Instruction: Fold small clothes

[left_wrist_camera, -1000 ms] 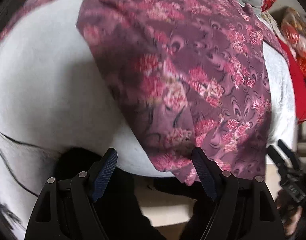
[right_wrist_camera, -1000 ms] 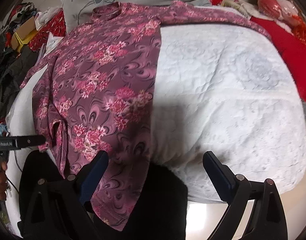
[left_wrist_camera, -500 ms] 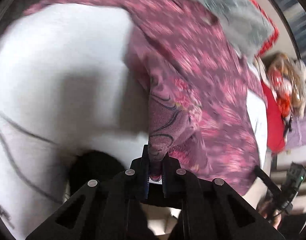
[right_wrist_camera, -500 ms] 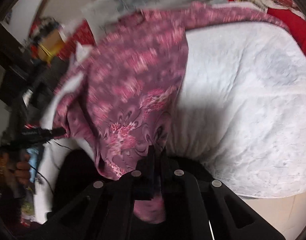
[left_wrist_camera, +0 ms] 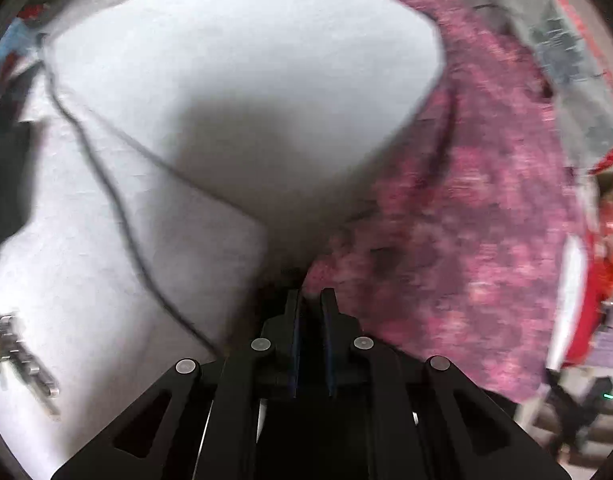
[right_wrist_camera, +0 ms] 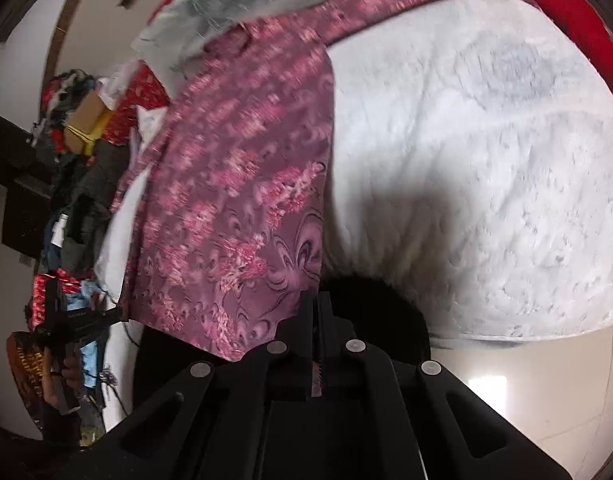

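From the left wrist everything is smeared by motion: the floral shirt [left_wrist_camera: 486, 216] is a pink-purple blur on the right of the white bed cover [left_wrist_camera: 226, 80], its pattern unreadable, and a thin dark cable [left_wrist_camera: 118, 200] crosses the cover toward a blurred bunch of keys [left_wrist_camera: 18, 356] at the left edge. The left gripper [left_wrist_camera: 310, 300] has its jaws nearly together, pinched on the shirt's lower edge, though the cloth between the pads is hard to make out in shadow. From the right wrist the view is sharper near the lens: the shirt lies along the left of the bed cover [right_wrist_camera: 486, 160], its top running under a grey flowered pillow [right_wrist_camera: 226, 12], partly cut off. The right gripper [right_wrist_camera: 316, 304] is clamped on the shirt's hem, a sliver of fabric showing between its fingers.
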Demonstrator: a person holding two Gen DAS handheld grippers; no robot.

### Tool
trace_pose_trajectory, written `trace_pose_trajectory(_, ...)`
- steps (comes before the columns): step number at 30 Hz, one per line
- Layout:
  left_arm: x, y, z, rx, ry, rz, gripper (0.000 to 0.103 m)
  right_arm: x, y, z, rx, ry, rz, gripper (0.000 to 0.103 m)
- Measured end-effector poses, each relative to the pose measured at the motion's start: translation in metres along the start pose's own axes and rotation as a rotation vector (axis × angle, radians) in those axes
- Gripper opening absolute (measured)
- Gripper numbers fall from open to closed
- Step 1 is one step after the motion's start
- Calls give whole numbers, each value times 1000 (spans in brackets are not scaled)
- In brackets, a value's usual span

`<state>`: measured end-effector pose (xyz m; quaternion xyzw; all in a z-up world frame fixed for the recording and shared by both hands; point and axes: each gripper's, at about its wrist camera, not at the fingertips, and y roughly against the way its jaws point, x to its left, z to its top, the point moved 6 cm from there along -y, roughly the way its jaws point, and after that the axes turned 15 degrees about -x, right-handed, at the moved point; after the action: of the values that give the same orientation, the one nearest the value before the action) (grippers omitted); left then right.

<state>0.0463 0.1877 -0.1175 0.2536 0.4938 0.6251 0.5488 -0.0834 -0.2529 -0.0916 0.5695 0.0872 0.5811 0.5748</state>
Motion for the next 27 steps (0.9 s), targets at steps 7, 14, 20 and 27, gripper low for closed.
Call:
trace_pose_trajectory(7,-44,20,23,-114,-175,-88,31,-10,-5,19,-30,5,-90,16)
trace_pose_trajectory(14,-91,-41,21,-74,-425,29,50,-13,-44,18,36,-14,-127,41)
trace_pose_trajectory(20,-80,-72,36,-40,-350,47,6,-7,-66,-4,134,24,-90,11)
trace_pose_trajectory(27,-36,-42,55,-96,-145,-34,4,10,-21,25,-2,52,47,3)
